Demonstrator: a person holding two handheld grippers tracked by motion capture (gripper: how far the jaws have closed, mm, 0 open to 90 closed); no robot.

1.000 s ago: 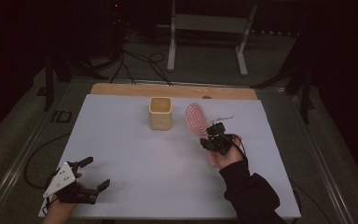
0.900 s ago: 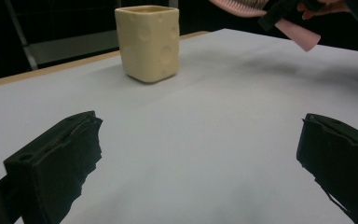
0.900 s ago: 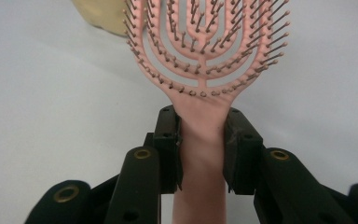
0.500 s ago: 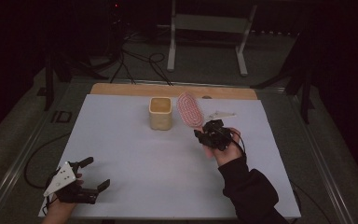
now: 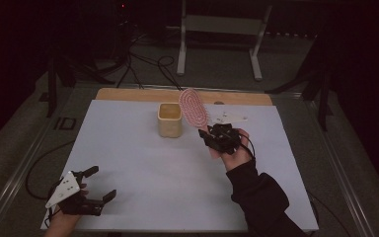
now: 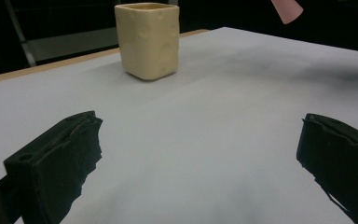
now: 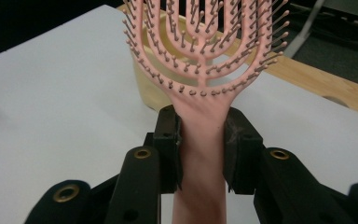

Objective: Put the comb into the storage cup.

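Observation:
A pink hairbrush (image 5: 193, 107) (image 7: 204, 56) with bristles is held above the table, head tilted up toward the cream square cup (image 5: 170, 119) (image 6: 147, 39) (image 7: 154, 88). My right gripper (image 5: 211, 136) (image 7: 200, 149) is shut on the brush handle, just right of the cup. Near the table's front left corner my left gripper (image 5: 99, 183) (image 6: 200, 163) rests open, with nothing between its jaws. In the left gripper view the pink handle end (image 6: 286, 10) shows at the top right.
A white mat (image 5: 138, 163) covers the table, with a wooden edge (image 5: 128, 94) along the far side. A metal stand (image 5: 217, 29) and cables lie on the floor beyond. A person's dark sleeve (image 5: 261, 197) comes in from the front right.
My right gripper has carried the hairbrush left, toward the cup, and tilted its head up. The left gripper has stayed put.

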